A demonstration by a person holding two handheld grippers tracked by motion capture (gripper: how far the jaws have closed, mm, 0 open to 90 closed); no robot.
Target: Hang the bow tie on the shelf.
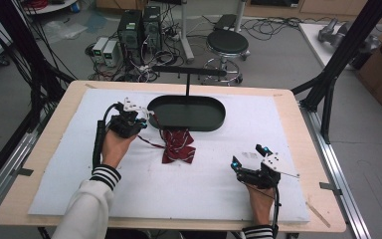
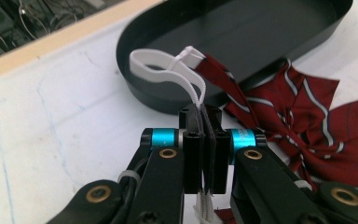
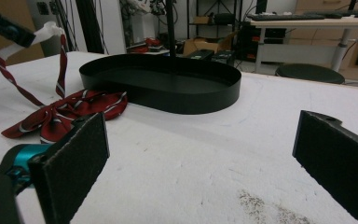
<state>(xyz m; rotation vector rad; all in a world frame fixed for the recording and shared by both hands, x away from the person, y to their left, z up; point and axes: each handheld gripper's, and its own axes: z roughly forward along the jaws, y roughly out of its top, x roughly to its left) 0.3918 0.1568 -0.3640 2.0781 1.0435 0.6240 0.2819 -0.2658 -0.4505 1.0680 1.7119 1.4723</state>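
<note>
The left gripper (image 2: pixel 204 122) has its fingers clamped on the white elastic strap (image 2: pixel 168 70) of a red striped bow tie (image 1: pixel 178 145), gripping near the strap's loop, and holds it raised just beside the near rim of the black oval tray (image 1: pixel 214 119). Seen from the high view, the bow itself lies on the white worktop (image 1: pixel 79 164) at about 6 o'clock from the tray, with its thin striped band running up toward 10 o'clock to the clamped strap. A T-shaped black stand (image 1: pixel 188 72) rises from the tray's far side. The right gripper (image 1: pixel 251 162) rests near the worktop's 4 o'clock corner, fingers well apart and holding nothing, with the bow lying toward its 10 o'clock. The step in hand looks like lifting the bow tie by its strap, probably to hang it on the stand or lay it in the tray. To do it well, the lift should go straight up and slowly, so the bow leaves the worktop without swinging; the grip is on thin elastic, which could slip or stretch, so the clamp must stay firm. Once the bow hangs free, the free gripper could come in to spread the loop open, taking the strap on the side away from the clamped part.
</note>
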